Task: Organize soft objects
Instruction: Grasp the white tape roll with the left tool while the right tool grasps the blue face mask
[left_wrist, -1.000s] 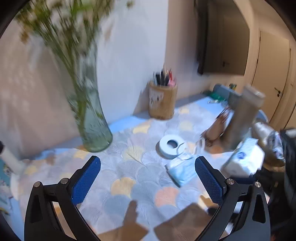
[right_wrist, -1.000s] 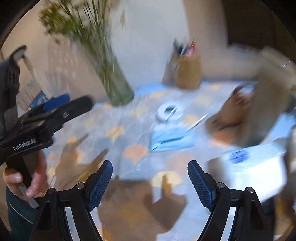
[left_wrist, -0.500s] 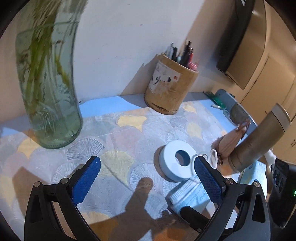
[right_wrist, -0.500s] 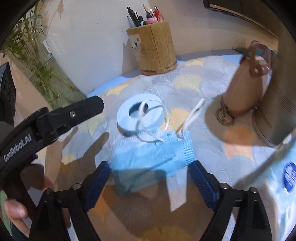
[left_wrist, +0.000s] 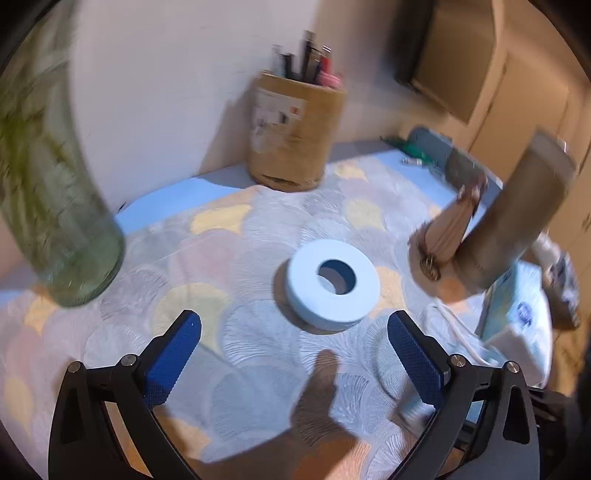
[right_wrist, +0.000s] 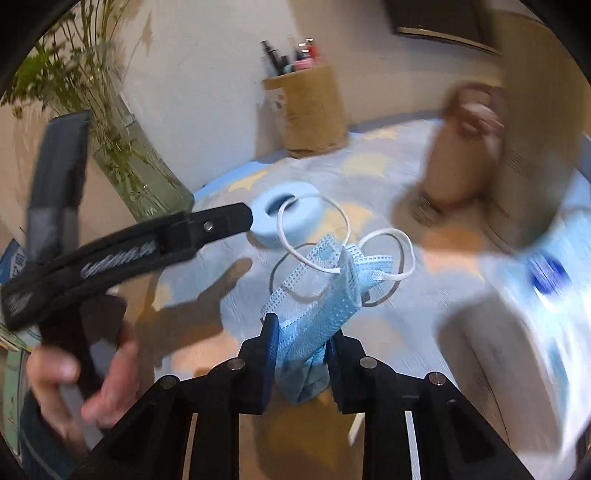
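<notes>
My right gripper (right_wrist: 301, 334) is shut on a crumpled blue face mask (right_wrist: 317, 291) and holds it above the patterned cloth (right_wrist: 388, 170); its white ear loops (right_wrist: 391, 254) dangle in front. My left gripper (left_wrist: 291, 343) is open and empty, low over the cloth, just short of a pale blue tape roll (left_wrist: 332, 284). The roll also shows in the right wrist view (right_wrist: 284, 218), behind the left gripper's arm (right_wrist: 147, 247). A white and blue tissue pack lies at the right in the left wrist view (left_wrist: 517, 317) and in the right wrist view (right_wrist: 532, 317).
A glass vase with green stems (left_wrist: 55, 206) stands at the left. A cork pen holder (left_wrist: 291, 136) stands at the back by the wall. A tan pouch (left_wrist: 450, 229) and a brown tumbler (left_wrist: 517, 218) stand at the right.
My right gripper has shut on the blue mask and lifted it off the cloth. My left gripper has shifted slightly, staying open near the tape roll.
</notes>
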